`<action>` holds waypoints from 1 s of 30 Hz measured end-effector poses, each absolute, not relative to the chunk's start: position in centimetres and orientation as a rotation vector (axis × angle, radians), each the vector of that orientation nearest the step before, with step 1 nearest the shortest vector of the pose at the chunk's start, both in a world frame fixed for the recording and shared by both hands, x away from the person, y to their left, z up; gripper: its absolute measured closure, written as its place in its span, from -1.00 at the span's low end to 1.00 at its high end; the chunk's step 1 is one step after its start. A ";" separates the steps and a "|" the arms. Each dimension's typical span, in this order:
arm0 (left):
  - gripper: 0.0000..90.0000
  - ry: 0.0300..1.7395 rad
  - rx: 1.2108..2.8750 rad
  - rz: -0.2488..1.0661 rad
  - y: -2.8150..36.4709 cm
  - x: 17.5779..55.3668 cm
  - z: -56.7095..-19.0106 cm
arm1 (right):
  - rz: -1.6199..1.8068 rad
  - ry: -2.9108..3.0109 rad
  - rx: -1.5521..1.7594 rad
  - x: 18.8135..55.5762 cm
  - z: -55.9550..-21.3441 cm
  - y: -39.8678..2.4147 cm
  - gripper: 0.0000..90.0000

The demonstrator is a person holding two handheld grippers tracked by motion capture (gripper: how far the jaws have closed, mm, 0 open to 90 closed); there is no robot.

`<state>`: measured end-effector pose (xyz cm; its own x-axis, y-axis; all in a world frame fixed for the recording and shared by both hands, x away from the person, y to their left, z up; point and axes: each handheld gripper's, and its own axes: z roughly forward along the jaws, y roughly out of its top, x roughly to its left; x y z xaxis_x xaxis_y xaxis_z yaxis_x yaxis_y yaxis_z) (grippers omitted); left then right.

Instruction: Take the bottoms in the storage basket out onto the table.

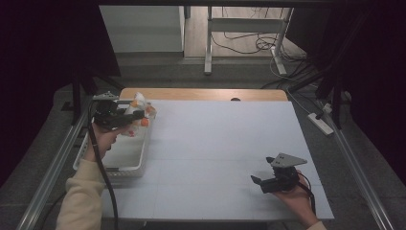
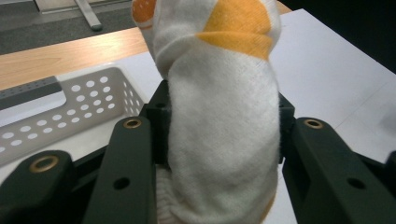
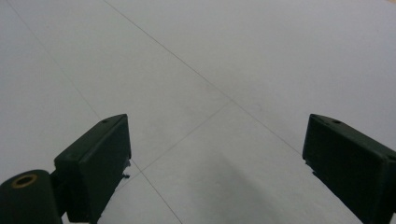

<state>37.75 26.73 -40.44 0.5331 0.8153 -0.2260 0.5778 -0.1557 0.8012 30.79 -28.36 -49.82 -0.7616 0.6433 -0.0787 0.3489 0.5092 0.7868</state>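
High view shows the left gripper [image 1: 139, 115] clamped on a white sock with orange patches [image 1: 140, 112], held above the far end of a white perforated basket [image 1: 125, 165], while the right gripper [image 1: 258, 181] rests spread wide over the white tabletop [image 1: 215, 143].

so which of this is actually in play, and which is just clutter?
In play:
- white sock with orange patches, clamped in the left hand-held gripper
- white perforated plastic basket under it
- right hand-held gripper, open, holding nothing

Lying about:
- white power strip on the floor
- loose cables beyond the table
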 end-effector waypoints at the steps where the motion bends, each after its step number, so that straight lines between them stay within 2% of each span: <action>1: 0.29 1.144 1.849 0.322 26.7 37.7 -40.4 | 1.127 2.400 0.821 30.8 -49.8 -28.4 -0.83; 7: 0.29 1.111 1.835 0.284 26.2 37.7 -40.4 | 1.122 2.395 0.823 30.8 -49.8 -28.4 -0.83; 30: 0.29 1.044 1.856 0.275 23.8 37.4 -40.2 | 1.120 2.400 0.820 30.8 -49.8 -28.3 -0.83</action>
